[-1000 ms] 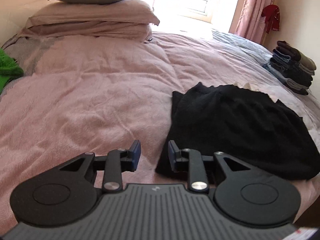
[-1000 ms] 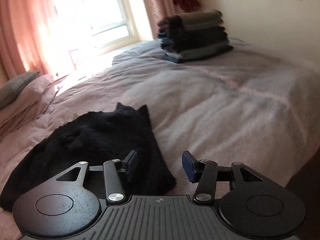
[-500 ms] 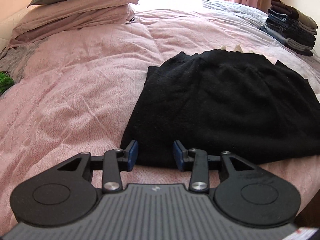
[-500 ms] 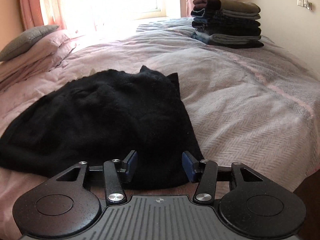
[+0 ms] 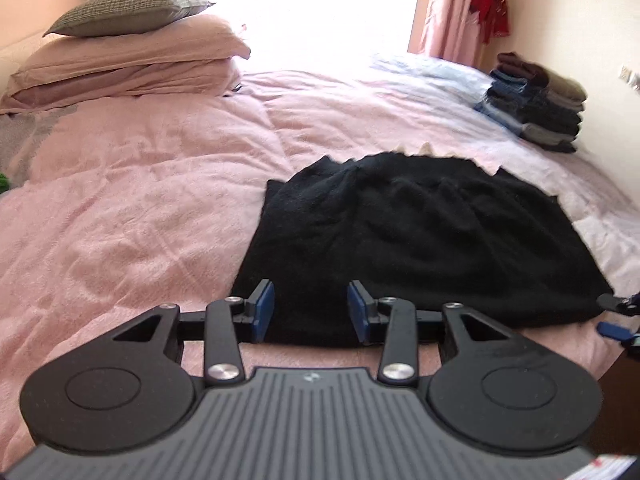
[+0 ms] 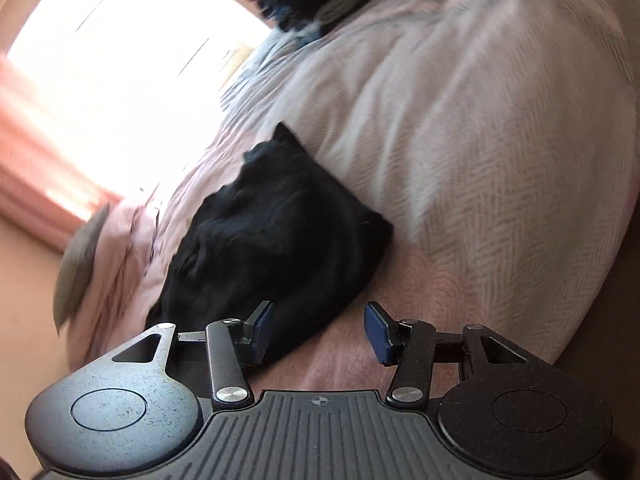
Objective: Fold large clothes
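Note:
A black garment [image 5: 420, 240] lies spread flat on the pink bed cover [image 5: 140, 200]. My left gripper [image 5: 311, 312] hovers open over the garment's near edge close to its left corner, and the pads grip nothing. At the garment's near right corner [image 6: 272, 240], my right gripper [image 6: 320, 330] is open and rolled sideways. Its left pad is over the black cloth and its right pad over the cover. The right gripper's fingertips [image 5: 618, 316] show at the right edge of the left wrist view, beside that corner.
A stack of folded clothes [image 5: 536, 108] sits at the bed's far right by the wall. Pink pillows [image 5: 128, 60] with a grey pillow [image 5: 128, 10] on top lie at the far left. A bright window and pink curtains are behind, and a red garment [image 5: 492, 12] hangs there.
The left gripper moved right, from beside the garment to over its near edge, and its jaws widened slightly. The right gripper sank toward the near right corner and rolled sharply sideways.

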